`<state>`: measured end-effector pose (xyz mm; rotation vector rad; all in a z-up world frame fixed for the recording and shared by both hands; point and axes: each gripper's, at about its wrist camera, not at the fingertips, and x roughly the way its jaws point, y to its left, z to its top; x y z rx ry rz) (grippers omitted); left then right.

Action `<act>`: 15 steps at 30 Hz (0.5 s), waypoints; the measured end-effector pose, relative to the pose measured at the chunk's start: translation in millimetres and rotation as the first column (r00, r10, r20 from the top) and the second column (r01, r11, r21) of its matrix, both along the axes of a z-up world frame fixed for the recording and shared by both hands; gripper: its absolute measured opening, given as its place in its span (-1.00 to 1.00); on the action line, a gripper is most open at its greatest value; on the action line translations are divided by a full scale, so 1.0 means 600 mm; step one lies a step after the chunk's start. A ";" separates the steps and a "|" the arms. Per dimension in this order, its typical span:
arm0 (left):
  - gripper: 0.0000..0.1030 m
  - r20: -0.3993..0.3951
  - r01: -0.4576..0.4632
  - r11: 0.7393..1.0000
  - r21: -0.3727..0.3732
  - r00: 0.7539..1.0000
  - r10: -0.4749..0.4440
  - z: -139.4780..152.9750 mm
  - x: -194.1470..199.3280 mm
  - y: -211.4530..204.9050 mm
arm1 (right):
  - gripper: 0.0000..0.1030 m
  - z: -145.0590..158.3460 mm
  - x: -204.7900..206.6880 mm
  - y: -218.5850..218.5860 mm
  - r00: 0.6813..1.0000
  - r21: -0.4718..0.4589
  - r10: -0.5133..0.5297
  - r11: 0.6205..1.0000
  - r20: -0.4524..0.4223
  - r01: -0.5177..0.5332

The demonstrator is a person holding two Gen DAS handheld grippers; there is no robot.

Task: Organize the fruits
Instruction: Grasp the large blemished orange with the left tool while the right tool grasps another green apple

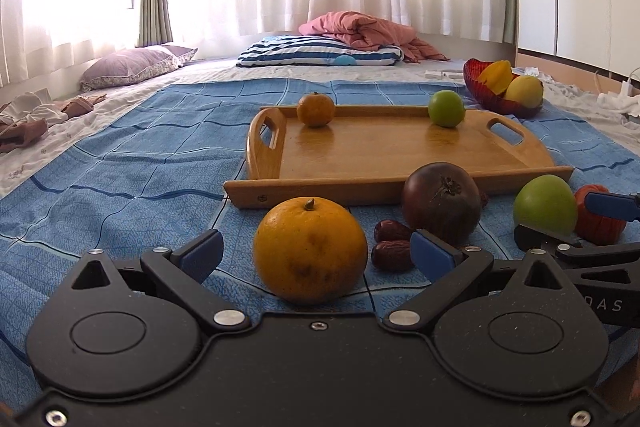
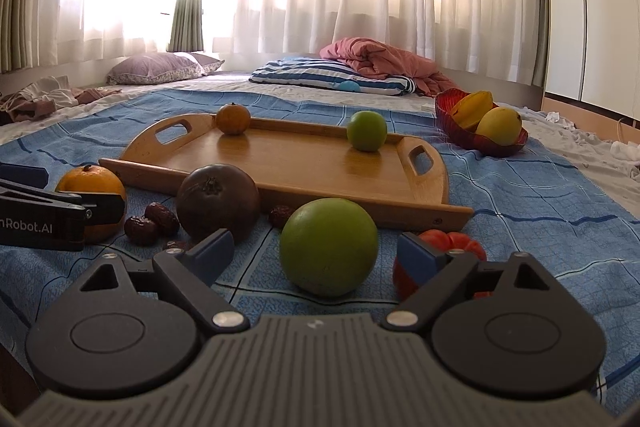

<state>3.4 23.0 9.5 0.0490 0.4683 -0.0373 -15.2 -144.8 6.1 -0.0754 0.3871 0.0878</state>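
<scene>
My left gripper (image 1: 316, 253) is open around a big orange (image 1: 310, 250) on the blue cloth; its pads stand apart from the fruit. My right gripper (image 2: 320, 253) is open around a big green apple (image 2: 329, 246), not touching it. A dark purple fruit (image 1: 442, 201), several dates (image 1: 390, 241) and a red tomato (image 2: 450, 245) lie between them. The wooden tray (image 1: 384, 157) behind holds a small orange (image 1: 315, 109) and a small green apple (image 1: 446, 108).
A red bowl (image 1: 478, 85) with yellow fruits stands at the back right of the tray. Pillows and a pink blanket (image 1: 360, 31) lie farther back by the curtains. Clothes lie at the far left (image 1: 28, 123).
</scene>
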 end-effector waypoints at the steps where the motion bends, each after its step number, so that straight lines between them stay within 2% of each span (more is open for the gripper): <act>1: 0.94 -0.001 -0.001 1.000 0.002 1.000 0.001 -0.002 0.000 0.000 | 0.84 -0.001 -0.001 0.002 1.000 -0.007 -0.002 1.000 0.002 0.002; 7: 0.92 0.011 0.014 1.000 0.022 1.000 -0.015 -0.004 -0.002 0.000 | 0.80 -0.004 -0.004 0.011 1.000 -0.040 -0.013 0.999 0.015 0.013; 15: 0.76 0.027 0.010 1.000 0.022 1.000 -0.011 -0.002 -0.004 0.001 | 0.78 -0.004 -0.003 0.012 1.000 -0.043 -0.012 0.999 0.016 0.012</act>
